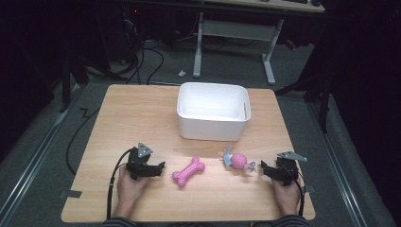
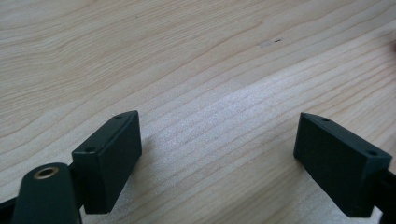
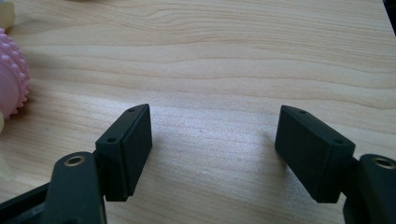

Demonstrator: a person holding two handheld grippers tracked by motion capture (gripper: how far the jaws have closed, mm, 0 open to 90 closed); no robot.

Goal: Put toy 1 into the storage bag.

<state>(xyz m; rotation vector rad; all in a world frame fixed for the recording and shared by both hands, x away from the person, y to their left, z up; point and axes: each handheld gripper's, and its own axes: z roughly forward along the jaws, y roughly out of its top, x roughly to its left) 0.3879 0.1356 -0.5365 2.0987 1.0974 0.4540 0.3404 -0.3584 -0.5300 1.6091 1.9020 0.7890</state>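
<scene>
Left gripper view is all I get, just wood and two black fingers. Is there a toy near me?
Observer: Yes. In the high view a pink bone toy lies on the table just right of your left gripper.
Operator: Is it the only toy?
Observer: No. A pink spiky ball toy lies farther right, near the right gripper.
Operator: Is there somewhere to put them?
Observer: A white bin stands behind both toys, and it looks empty.
</scene>
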